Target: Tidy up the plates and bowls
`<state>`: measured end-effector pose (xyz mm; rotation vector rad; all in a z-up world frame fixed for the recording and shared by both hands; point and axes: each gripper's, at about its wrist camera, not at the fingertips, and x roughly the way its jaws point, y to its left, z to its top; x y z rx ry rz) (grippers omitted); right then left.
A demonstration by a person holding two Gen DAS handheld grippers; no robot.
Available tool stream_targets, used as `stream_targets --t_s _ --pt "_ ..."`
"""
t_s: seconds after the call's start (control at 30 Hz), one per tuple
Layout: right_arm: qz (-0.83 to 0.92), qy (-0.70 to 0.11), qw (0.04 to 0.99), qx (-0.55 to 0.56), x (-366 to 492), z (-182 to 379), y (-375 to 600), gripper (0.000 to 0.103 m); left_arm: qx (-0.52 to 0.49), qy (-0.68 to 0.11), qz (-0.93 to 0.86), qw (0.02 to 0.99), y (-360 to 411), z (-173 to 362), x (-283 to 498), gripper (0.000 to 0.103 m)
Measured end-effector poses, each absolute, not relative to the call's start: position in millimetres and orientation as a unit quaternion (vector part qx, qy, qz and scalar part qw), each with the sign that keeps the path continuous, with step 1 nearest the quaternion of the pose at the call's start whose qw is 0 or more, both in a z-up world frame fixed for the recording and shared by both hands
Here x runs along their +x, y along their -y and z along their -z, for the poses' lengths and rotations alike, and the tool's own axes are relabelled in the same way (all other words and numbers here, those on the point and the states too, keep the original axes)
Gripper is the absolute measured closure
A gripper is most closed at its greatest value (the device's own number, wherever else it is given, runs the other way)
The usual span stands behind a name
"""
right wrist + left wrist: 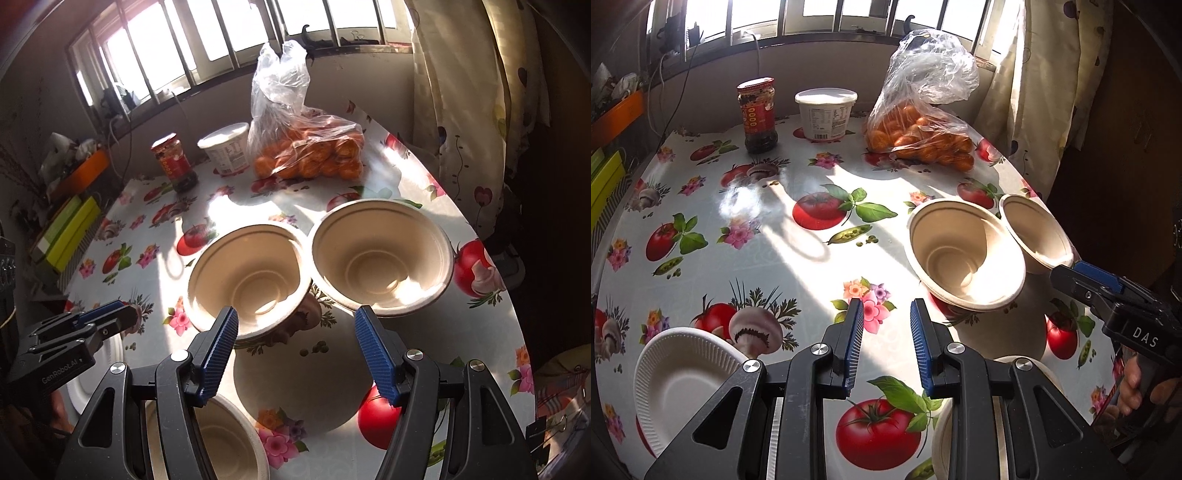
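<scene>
Two beige paper bowls stand side by side near the table's right edge, the left bowl point(964, 251) point(251, 280) touching the right bowl point(1034, 232) point(382, 254). A third beige bowl point(229, 443) point(943, 439) sits close under the grippers, partly hidden by them. At the near left lies a white ribbed paper plate point(679, 384). My left gripper point(886, 308) point(118, 314) hovers over the tablecloth between plate and bowls, its jaws narrowly open with nothing between them. My right gripper point(297, 314) point(1067, 275) stands open just short of the two bowls and holds nothing.
At the back of the flowered tablecloth point(783, 236) stand a red-labelled jar point(757, 114), a white lidded tub point(825, 112) and a plastic bag of oranges point(923, 133). A curtain point(465, 92) hangs by the table's right edge. Clutter and boxes point(68, 232) line the left side.
</scene>
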<state>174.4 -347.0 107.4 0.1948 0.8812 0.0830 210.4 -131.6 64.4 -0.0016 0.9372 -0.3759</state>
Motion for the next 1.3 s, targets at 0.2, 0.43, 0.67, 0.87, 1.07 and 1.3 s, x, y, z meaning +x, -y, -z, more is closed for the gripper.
stream_targets --t_s 0.2,0.43,0.67,0.87,1.07,1.3 --pt "-0.065 -0.423 0.899 0.088 179.5 -105.1 341.0 0.037 -0.018 -0.457 0.187 0.869 136.3 -62.5 226.2 0.076" --pt "-0.081 -0.428 0.894 0.102 183.5 -94.0 345.0 0.043 -0.016 -0.471 0.190 0.861 142.5 -56.1 243.3 0.076" --pt "-0.096 -0.433 0.890 0.108 184.5 -88.5 344.5 0.052 -0.022 -0.490 0.201 0.848 150.9 -47.4 253.7 0.076" --pt "-0.125 -0.444 0.880 0.113 170.4 -83.6 349.2 0.052 -0.015 -0.500 0.202 0.842 143.8 -39.4 243.9 0.076" --pt "-0.149 -0.448 0.871 0.140 149.7 -82.3 356.8 0.052 -0.009 -0.513 0.214 0.831 143.8 -33.4 234.1 0.076" --pt "-0.184 -0.460 0.857 0.146 122.6 -78.3 354.8 0.056 -0.002 -0.537 0.241 0.808 137.9 -23.4 207.4 0.076"
